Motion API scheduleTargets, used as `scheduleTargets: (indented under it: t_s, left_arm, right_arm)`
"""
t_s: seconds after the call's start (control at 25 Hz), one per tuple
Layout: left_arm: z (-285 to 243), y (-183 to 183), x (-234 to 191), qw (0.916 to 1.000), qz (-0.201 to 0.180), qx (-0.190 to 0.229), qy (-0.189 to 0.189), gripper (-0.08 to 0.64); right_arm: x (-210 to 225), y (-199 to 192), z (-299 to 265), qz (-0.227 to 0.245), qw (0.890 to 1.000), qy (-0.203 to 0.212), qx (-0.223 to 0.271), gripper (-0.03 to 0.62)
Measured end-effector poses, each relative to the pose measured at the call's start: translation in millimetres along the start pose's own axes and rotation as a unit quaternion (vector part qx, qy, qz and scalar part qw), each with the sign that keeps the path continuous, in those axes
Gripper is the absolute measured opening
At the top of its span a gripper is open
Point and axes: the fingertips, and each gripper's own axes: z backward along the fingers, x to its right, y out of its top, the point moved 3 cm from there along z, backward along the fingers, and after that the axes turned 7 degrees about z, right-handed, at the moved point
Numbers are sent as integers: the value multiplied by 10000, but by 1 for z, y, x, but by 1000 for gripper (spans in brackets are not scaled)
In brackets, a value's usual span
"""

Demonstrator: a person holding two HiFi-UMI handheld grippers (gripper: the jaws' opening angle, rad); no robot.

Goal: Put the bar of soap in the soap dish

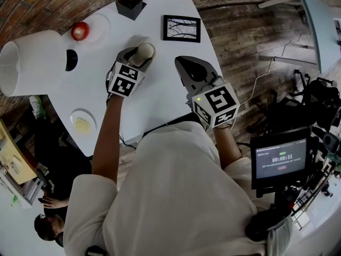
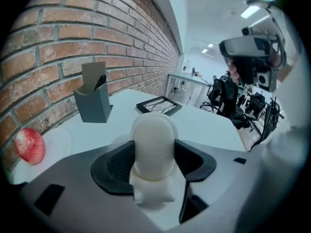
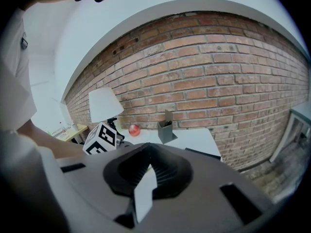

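L claw (image 1: 141, 55) clenched on soap bar (image 2: 154, 142), gripped endwise for carry over table (image 1: 160, 87) | R claw (image 3: 146, 176) closed, empty, idle | small dish (image 1: 73, 120) at the table's near-left edge prob. target

Apple (image 1: 80, 30) L of holder (image 1: 131, 3), frame (image 1: 181, 28) R; dish (image 1: 74, 117), prob., near-L edge.

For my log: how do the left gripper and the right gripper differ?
The left gripper is shut on the cream bar of soap; the right gripper is shut with nothing between its fingers. The left gripper hangs over the white table, the right gripper near its edge. Both carry a marker cube.
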Motion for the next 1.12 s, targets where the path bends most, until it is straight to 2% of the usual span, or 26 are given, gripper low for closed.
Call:
scheduleTargets:
  t_s: [0.28,0.52,0.84,1.12]
  left_arm:
    - [-1,-1,-5,9988,409,147,-212,273]
    - [1,1,-4,9991,338,203,-156,273]
    - [10,4,-9,9991,252,306,150,273]
    - [27,5,-3,9984,302,457,163,272]
  right_arm:
    - [2,-2,2,-5,10000,-18,-7,3]
    - [5,-3,4,-10,10000,-47,-4,3]
    - [7,0,5,62,9999,-44,79,3]
    - [5,8,10,162,9997,-60,175,3]
